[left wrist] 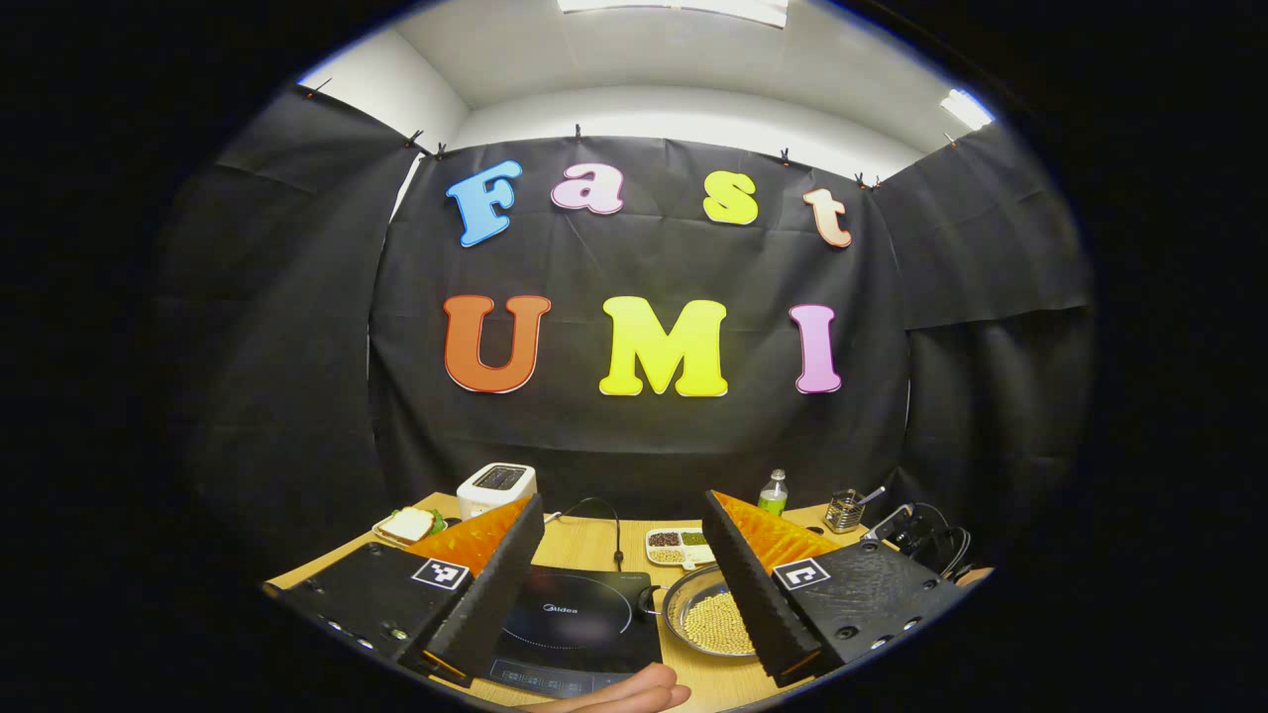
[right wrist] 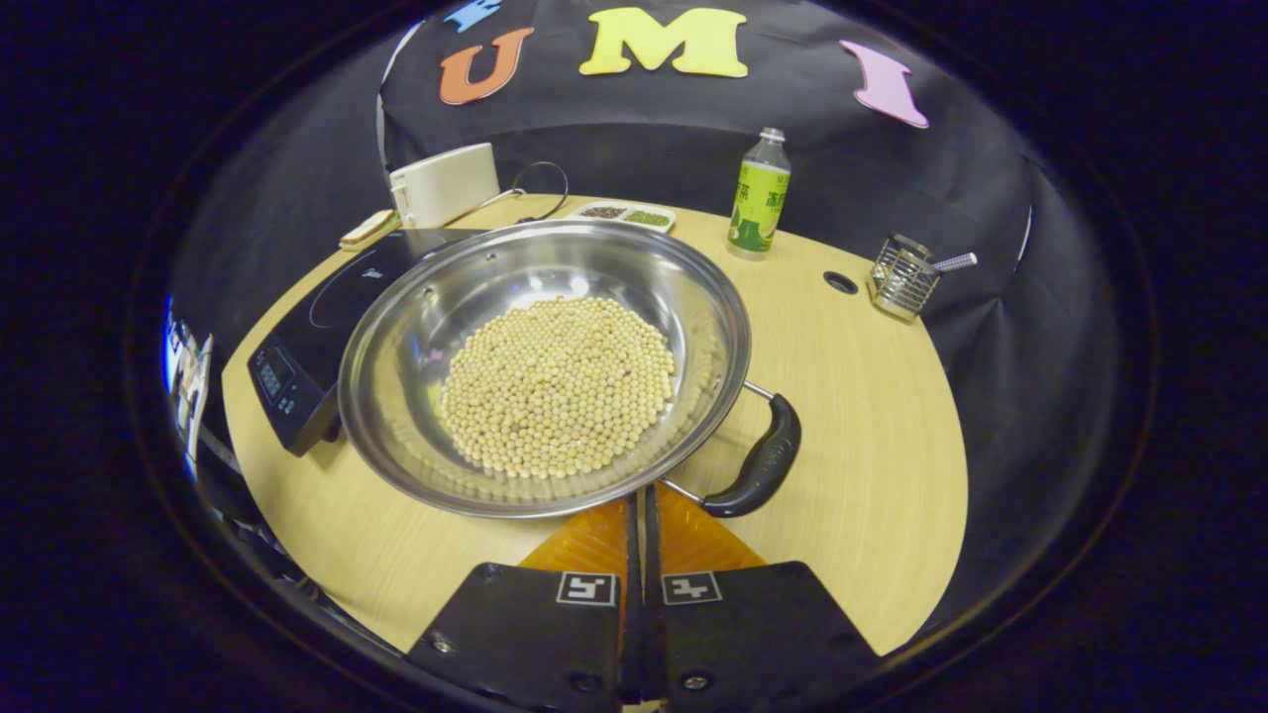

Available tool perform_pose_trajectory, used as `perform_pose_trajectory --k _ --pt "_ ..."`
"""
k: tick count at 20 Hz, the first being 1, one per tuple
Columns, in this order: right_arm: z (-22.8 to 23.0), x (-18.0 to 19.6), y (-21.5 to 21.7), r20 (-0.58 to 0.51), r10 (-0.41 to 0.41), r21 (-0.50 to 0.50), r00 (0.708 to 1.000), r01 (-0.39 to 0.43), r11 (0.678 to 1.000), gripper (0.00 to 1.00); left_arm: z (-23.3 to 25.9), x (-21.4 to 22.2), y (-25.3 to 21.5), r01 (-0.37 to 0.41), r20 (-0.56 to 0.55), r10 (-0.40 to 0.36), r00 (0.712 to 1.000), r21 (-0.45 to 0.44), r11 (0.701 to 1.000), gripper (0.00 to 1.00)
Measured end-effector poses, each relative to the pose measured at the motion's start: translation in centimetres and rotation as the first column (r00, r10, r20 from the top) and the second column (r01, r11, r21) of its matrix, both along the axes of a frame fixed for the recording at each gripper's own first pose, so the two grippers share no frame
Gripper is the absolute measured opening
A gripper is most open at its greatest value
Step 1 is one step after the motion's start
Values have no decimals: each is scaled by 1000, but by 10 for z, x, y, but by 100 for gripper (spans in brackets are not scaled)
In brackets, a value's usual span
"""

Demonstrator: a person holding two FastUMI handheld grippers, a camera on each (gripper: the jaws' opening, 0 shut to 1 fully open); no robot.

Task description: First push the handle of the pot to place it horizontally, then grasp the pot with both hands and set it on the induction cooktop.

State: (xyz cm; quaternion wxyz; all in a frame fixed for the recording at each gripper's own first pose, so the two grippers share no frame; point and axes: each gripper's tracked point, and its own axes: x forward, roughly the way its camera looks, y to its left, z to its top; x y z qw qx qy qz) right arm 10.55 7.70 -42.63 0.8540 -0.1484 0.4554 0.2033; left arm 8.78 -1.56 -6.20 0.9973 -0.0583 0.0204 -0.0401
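In the left gripper view, the left gripper (left wrist: 622, 584) is hanging high above the wooden table (left wrist: 594, 545) with its two black, ribbed fingers (left wrist: 495, 584) standing wide apart and holding nothing. Between them the flat black induction cooktop (left wrist: 580, 624) is lying, glossy, with a thin circle drawn on it. Just to its right the round steel pot (left wrist: 708, 619) is sitting on the table, with pale round beans inside. A white toaster (left wrist: 495, 487), a sandwich on a plate (left wrist: 406, 525), a small tray of seeds (left wrist: 679, 545), a green bottle (left wrist: 773, 492) and a wire holder (left wrist: 844, 510) are standing farther back. A hand (left wrist: 619, 693) is showing at the bottom edge. Black cloth is covering the walls under a white ceiling.

In the right gripper view, the right gripper (right wrist: 639, 515) is pointing at the near rim of the pot (right wrist: 545, 366), with its fingers closed together, only a thin slit between them, gripping nothing. The pot is wide, shallow and shiny, and its black curved handle (right wrist: 763, 460) is sticking out at the right, just beside the fingertips. The cooktop (right wrist: 317, 327) is touching the pot's left side. The table (right wrist: 872, 446) is light, smooth wood with a round edge.
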Motion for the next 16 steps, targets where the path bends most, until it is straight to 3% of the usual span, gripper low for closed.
perform_pose_trajectory --k 5,9,13,14,16 --pt "2 16 -7 26 -2 -25 1000 3 1000 3 -20 24 17 -74 -44 74 996 14 997 95" --pt "6 35 -15 62 -54 -21 997 55 998 1 -43 40 10 -48 -99 49 994 8 999 95" --pt "16 54 -17 96 -122 44 988 118 992 4 -66 55 9 -48 -147 51 988 28 998 95" --pt "21 61 -17 116 -129 62 985 123 990 2 -72 59 8 -48 -158 52 986 30 998 100" --pt "32 68 -15 148 -143 96 979 130 987 4 -82 66 5 -39 -180 43 983 22 999 95"
